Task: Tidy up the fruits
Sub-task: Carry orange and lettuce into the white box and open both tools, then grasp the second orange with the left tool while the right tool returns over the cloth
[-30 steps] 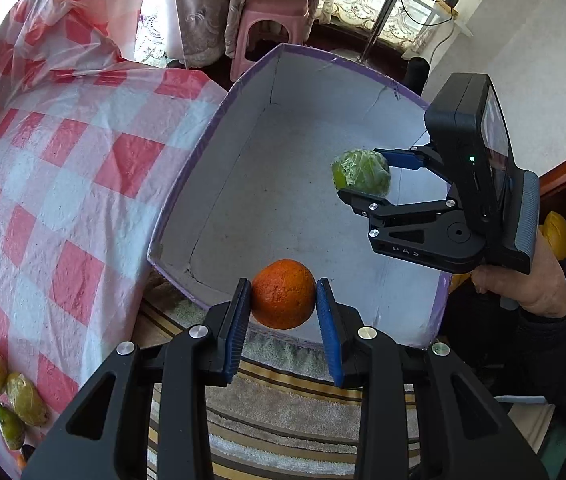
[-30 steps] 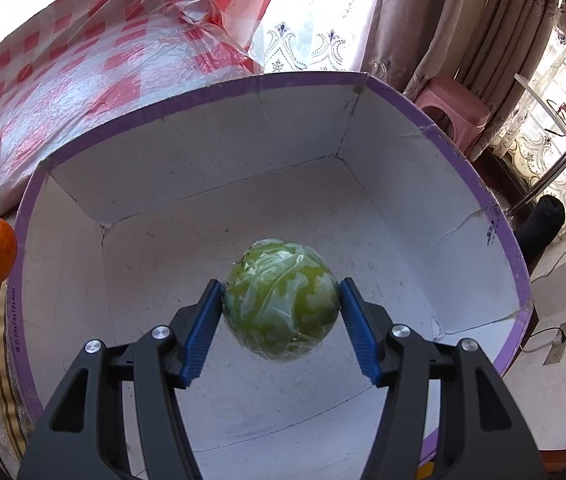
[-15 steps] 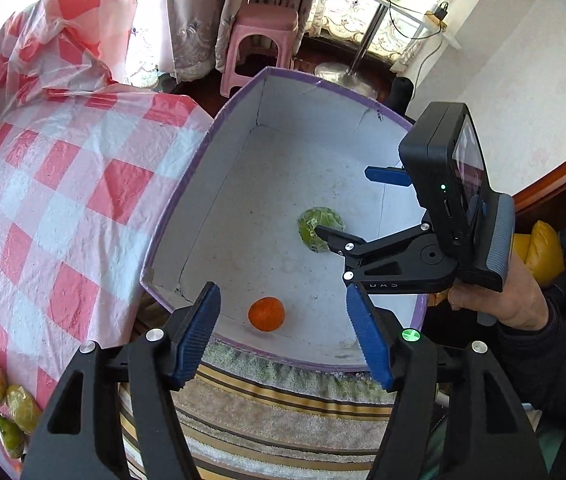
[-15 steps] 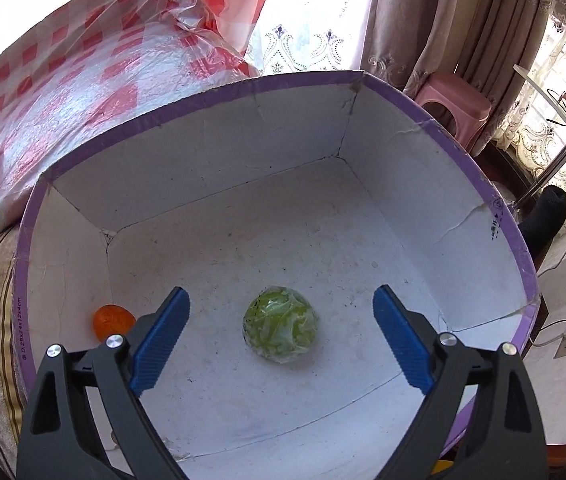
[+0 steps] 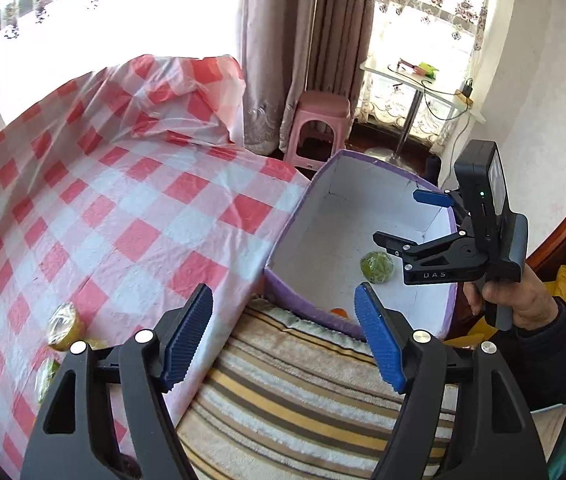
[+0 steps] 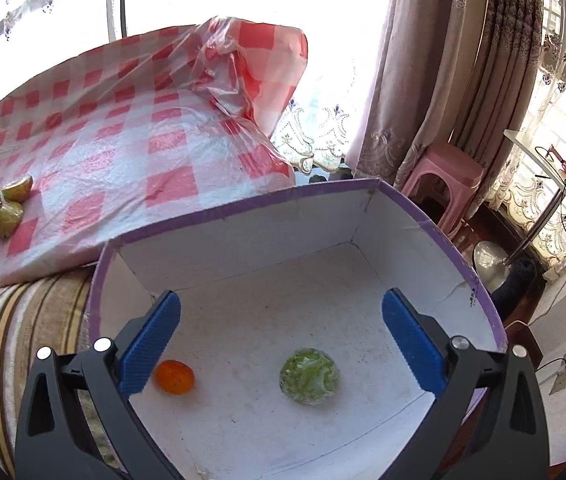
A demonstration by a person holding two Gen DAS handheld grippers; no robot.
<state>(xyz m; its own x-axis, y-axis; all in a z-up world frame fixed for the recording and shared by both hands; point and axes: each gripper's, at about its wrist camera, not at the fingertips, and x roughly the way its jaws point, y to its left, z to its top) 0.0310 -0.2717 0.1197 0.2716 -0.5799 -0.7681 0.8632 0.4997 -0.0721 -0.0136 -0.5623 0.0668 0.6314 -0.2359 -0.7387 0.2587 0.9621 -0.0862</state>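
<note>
A purple-rimmed white box (image 6: 363, 188) holds an orange (image 6: 174, 377) and a green wrapped fruit (image 6: 309, 375); both also show in the left wrist view, the orange (image 5: 339, 312) mostly hidden by the box rim, the green fruit (image 5: 376, 266) on the floor. My right gripper (image 6: 281, 344) is open and empty above the box; it shows in the left wrist view (image 5: 411, 220). My left gripper (image 5: 283, 340) is open and empty above the striped cushion (image 5: 303, 408). Several green and dark fruits (image 6: 1, 208) lie on the checked cloth (image 6: 123, 140).
Wrapped yellow-green fruits (image 5: 63, 326) lie on the red-checked cloth (image 5: 103, 200) at the left. A pink stool (image 5: 319, 120) and curtains stand behind the box. A small white table (image 5: 419, 80) is by the window.
Both grippers opened and dropped their fruits, the orange and the green one, into the box. Both then rose and tilted back.
</note>
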